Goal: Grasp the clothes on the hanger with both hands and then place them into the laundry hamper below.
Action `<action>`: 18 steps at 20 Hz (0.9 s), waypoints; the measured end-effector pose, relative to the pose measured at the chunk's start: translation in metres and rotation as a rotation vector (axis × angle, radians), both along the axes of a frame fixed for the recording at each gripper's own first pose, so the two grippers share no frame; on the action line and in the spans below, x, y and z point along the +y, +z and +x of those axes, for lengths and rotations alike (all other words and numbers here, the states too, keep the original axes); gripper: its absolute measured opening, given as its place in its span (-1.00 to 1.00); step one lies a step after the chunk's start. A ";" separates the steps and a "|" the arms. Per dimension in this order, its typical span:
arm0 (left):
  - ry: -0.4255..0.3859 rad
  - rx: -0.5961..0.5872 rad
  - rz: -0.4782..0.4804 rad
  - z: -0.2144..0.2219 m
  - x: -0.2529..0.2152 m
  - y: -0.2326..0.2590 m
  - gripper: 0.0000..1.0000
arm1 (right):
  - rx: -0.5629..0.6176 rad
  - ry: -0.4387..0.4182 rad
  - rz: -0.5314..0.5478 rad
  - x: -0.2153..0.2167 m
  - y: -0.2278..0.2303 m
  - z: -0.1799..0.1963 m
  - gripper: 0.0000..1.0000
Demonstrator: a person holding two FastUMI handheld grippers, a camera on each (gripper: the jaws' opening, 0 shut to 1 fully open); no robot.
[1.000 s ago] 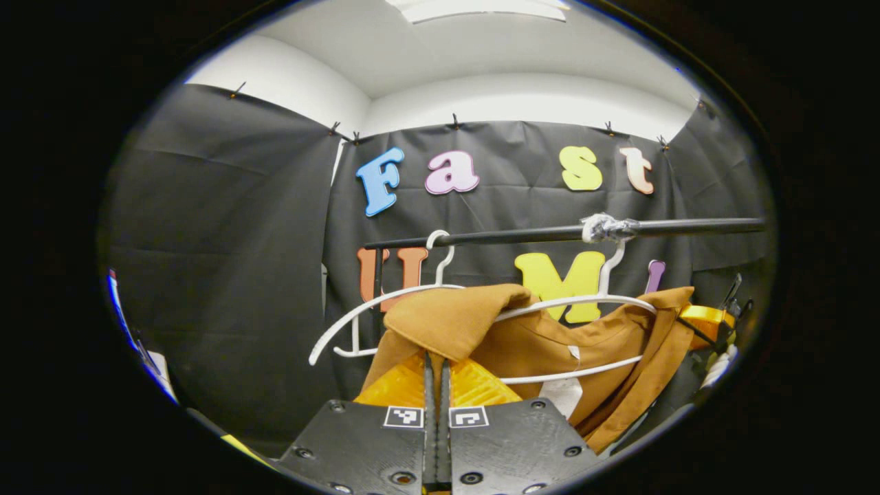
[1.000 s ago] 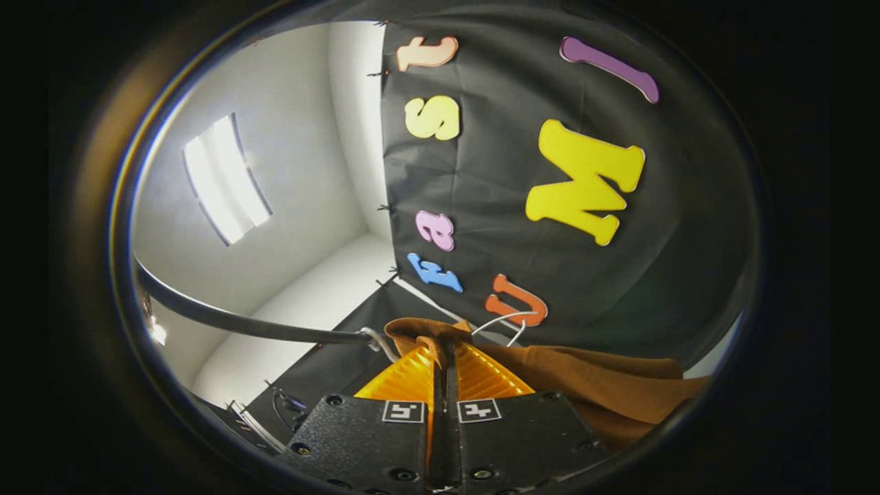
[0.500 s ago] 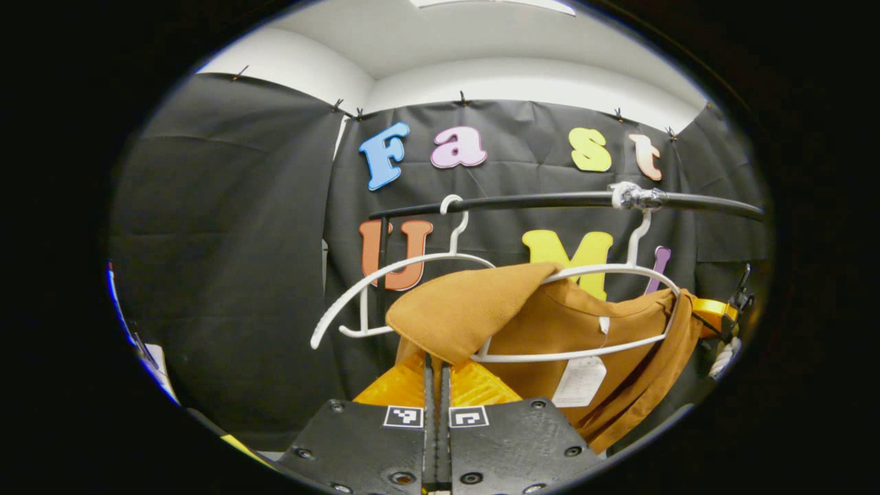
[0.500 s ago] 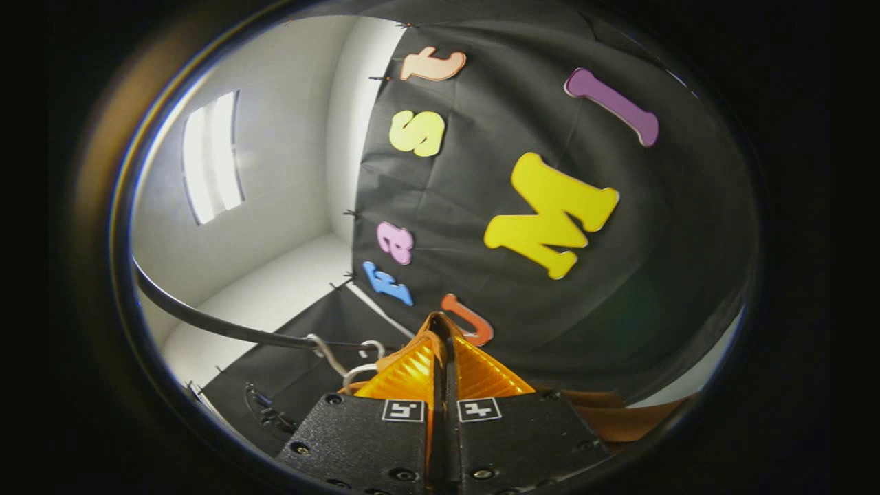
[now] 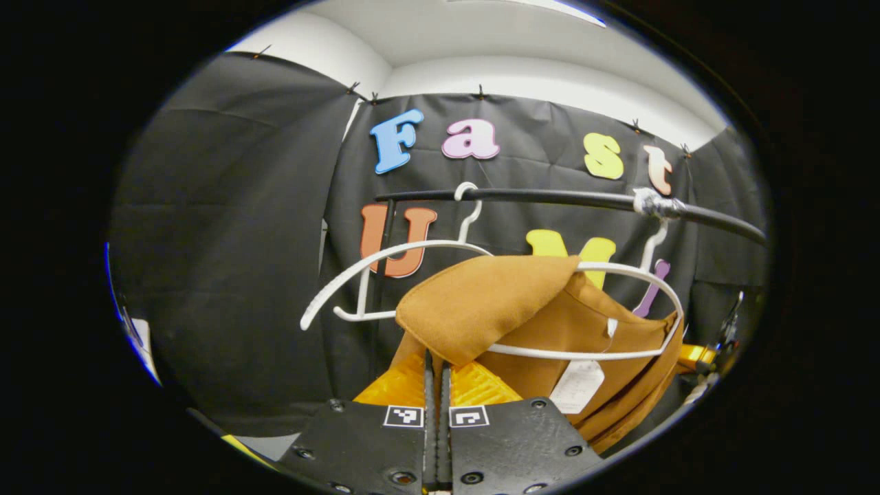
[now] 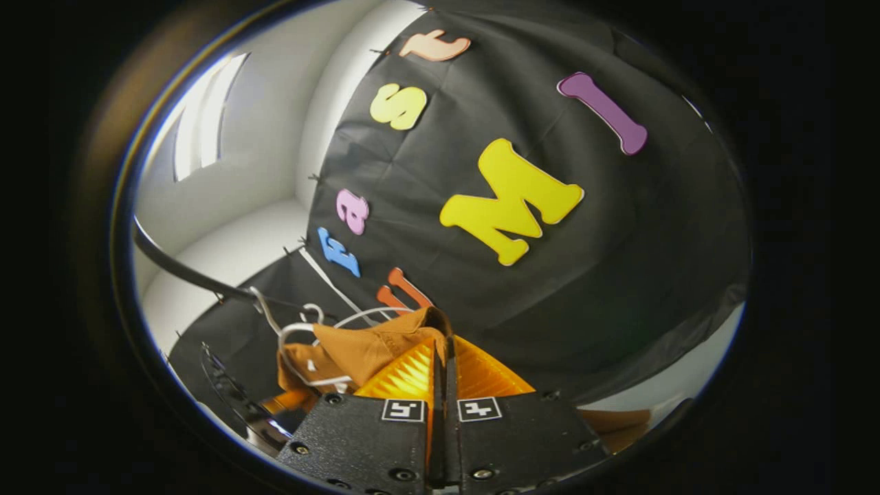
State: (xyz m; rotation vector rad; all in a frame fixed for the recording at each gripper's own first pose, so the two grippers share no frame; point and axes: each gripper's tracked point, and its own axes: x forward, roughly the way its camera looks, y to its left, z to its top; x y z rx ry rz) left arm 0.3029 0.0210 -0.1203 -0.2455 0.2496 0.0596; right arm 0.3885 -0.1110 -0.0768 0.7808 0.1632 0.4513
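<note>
Brown garment [image 5: 529, 309] draped over white hanger [image 5: 619, 275], white tag [image 5: 576, 386] showing

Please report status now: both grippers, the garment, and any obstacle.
Left gripper and right gripper shut on brown garment. Garment partly draped on white hanger, which hangs from black rail. Second white hanger bare beside it.

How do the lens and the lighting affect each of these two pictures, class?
Left gripper view: the fisheye bends the black rail into a curve; the brown garment is evenly lit and sharp. Right gripper view: the scene is tilted, the ceiling light glares bright white, and the garment by the right tongs stays sharp.
</note>
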 end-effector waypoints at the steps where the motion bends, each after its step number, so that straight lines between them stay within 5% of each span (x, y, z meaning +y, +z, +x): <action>1: -0.002 0.004 -0.025 0.003 0.003 0.005 -0.92 | 0.006 -0.008 -0.035 0.004 -0.001 0.000 -0.89; 5: -0.011 -0.034 -0.045 0.011 0.018 0.026 -0.91 | 0.013 -0.017 -0.153 0.012 -0.009 0.002 -0.89; 11: -0.034 -0.103 0.016 0.011 0.022 0.065 -0.91 | -0.038 -0.085 -0.188 -0.003 0.010 0.008 -0.89; 15: -0.081 -0.035 0.105 0.008 0.026 0.053 -0.91 | -0.065 -0.147 -0.187 -0.021 0.021 0.020 -0.89; 18: -0.111 0.031 0.077 0.000 0.024 0.037 -1.00 | -0.101 -0.214 -0.240 -0.037 0.036 0.025 -0.89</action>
